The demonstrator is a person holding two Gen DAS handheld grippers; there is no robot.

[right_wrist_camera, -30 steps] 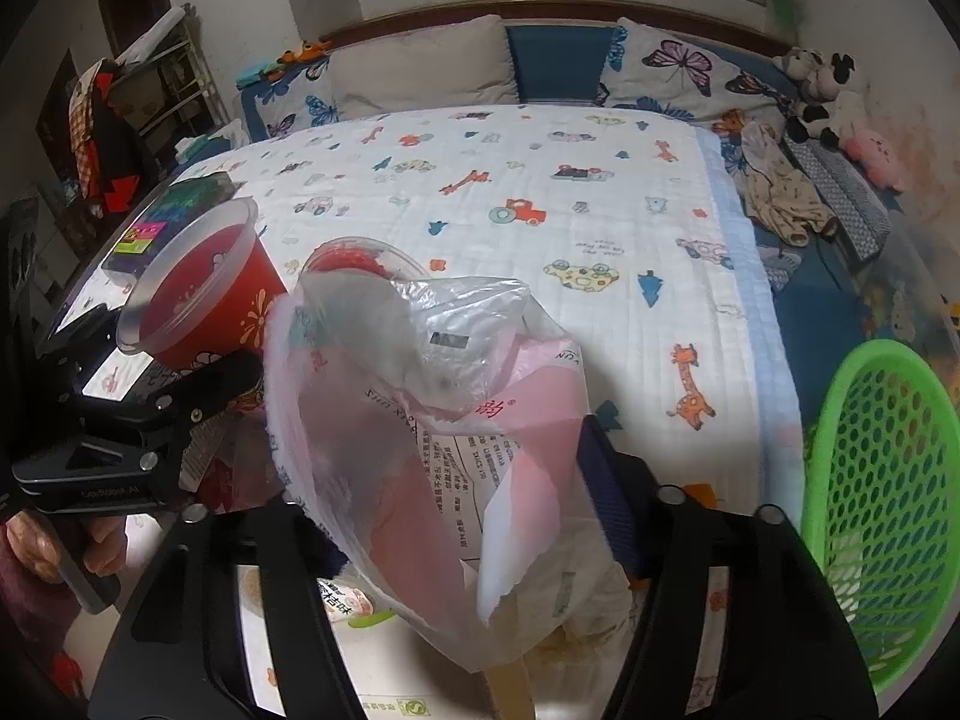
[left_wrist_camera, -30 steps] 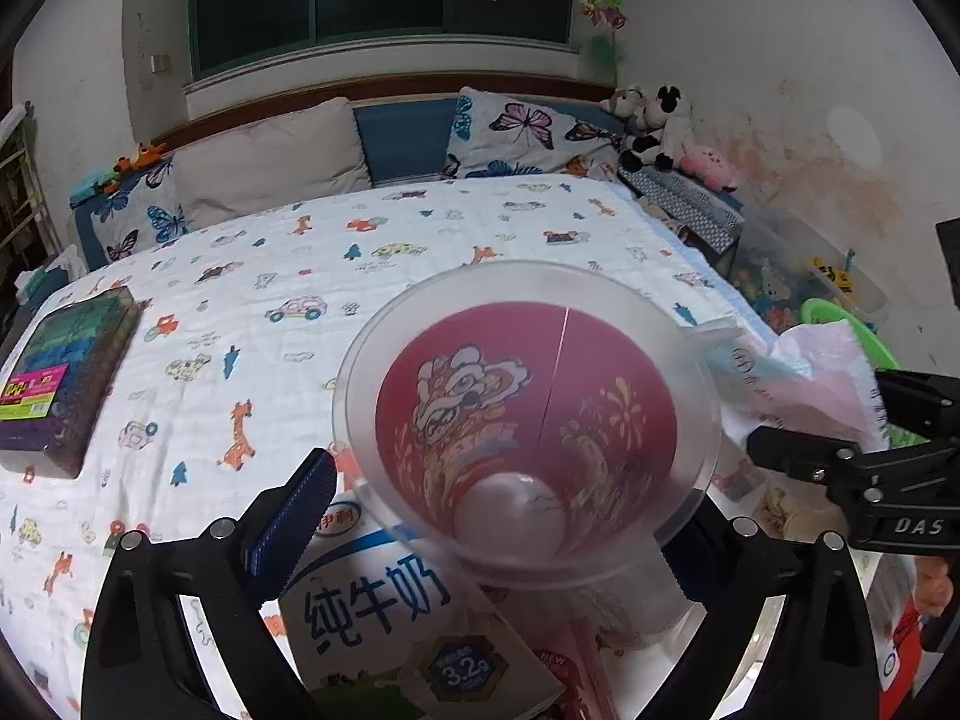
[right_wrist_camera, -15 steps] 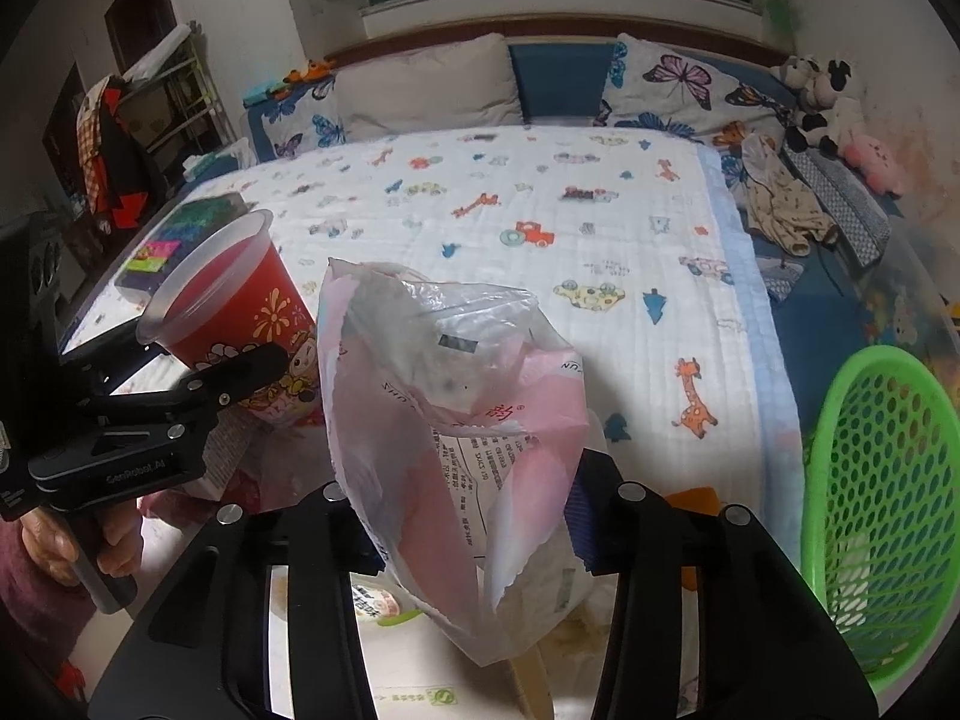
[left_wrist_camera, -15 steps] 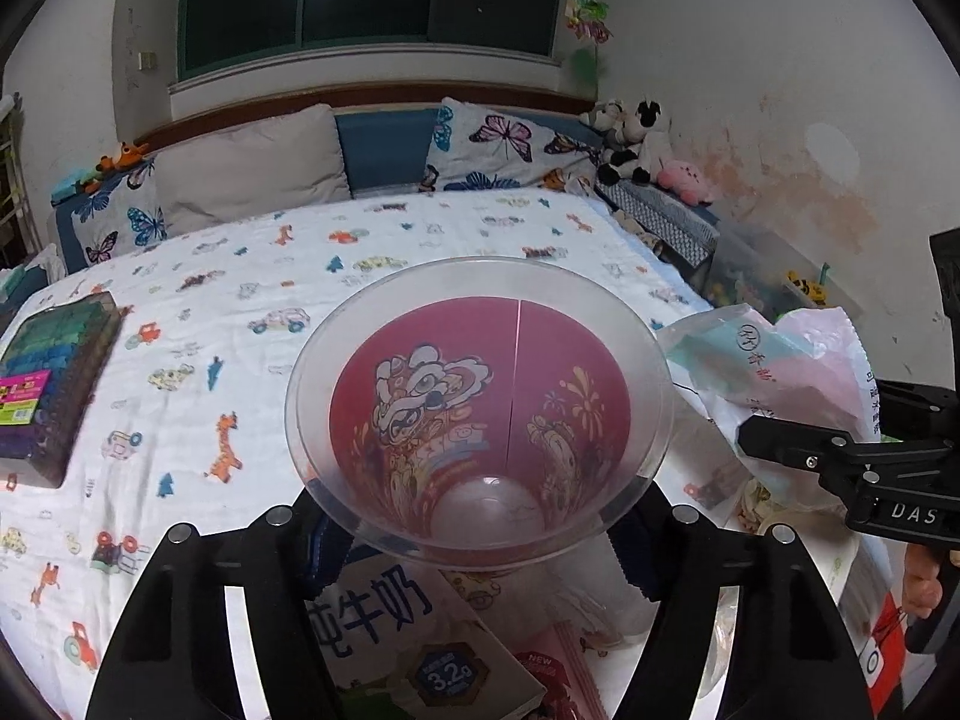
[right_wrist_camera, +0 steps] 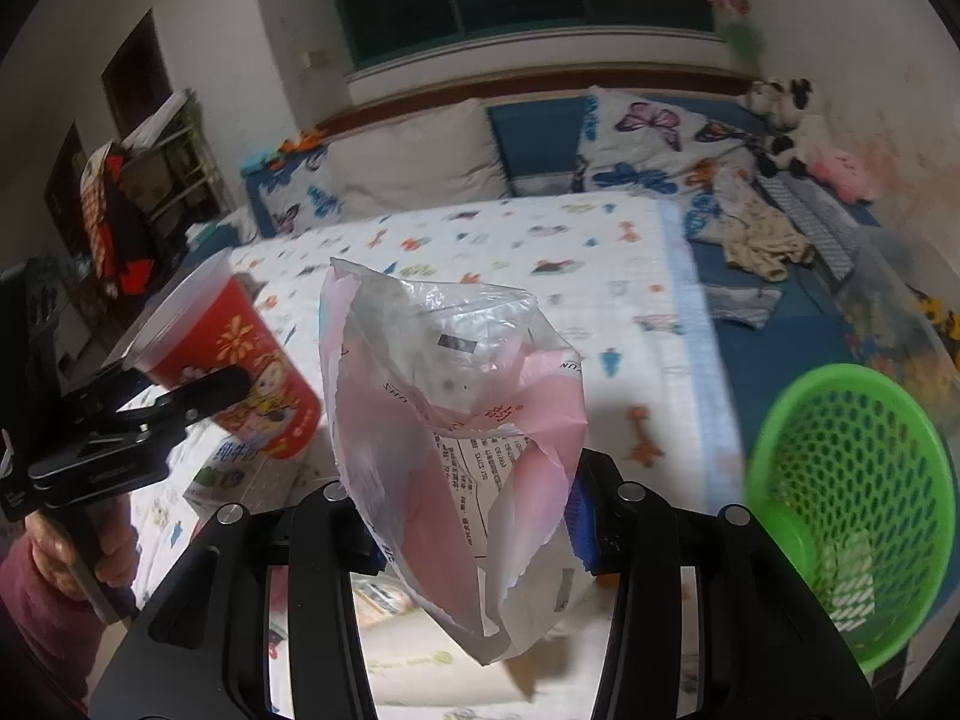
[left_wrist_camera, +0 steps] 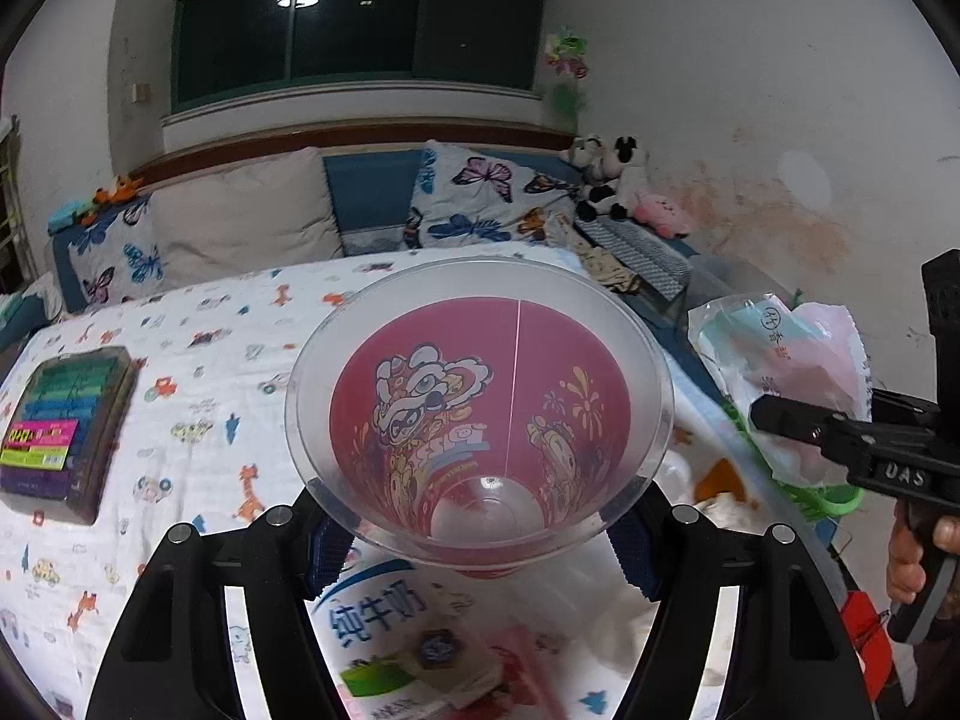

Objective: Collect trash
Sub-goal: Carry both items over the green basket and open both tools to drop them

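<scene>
Cup and wrapper are held aloft over the bed, one in each gripper.

The red printed plastic cup (left_wrist_camera: 480,414) is clamped at its base between the fingers of the left gripper (left_wrist_camera: 480,540), mouth turned toward the camera, above a milk carton (left_wrist_camera: 384,630) lying on the animal-print bedsheet (left_wrist_camera: 198,372). The torn pink-and-clear plastic bag (right_wrist_camera: 456,420) is pinched between the fingers of the right gripper (right_wrist_camera: 474,528) and stands upright, mouth gaping. The green mesh basket (right_wrist_camera: 852,504) is seen off the bed's right edge, well apart from the bag, with something pale lying inside it.
</scene>
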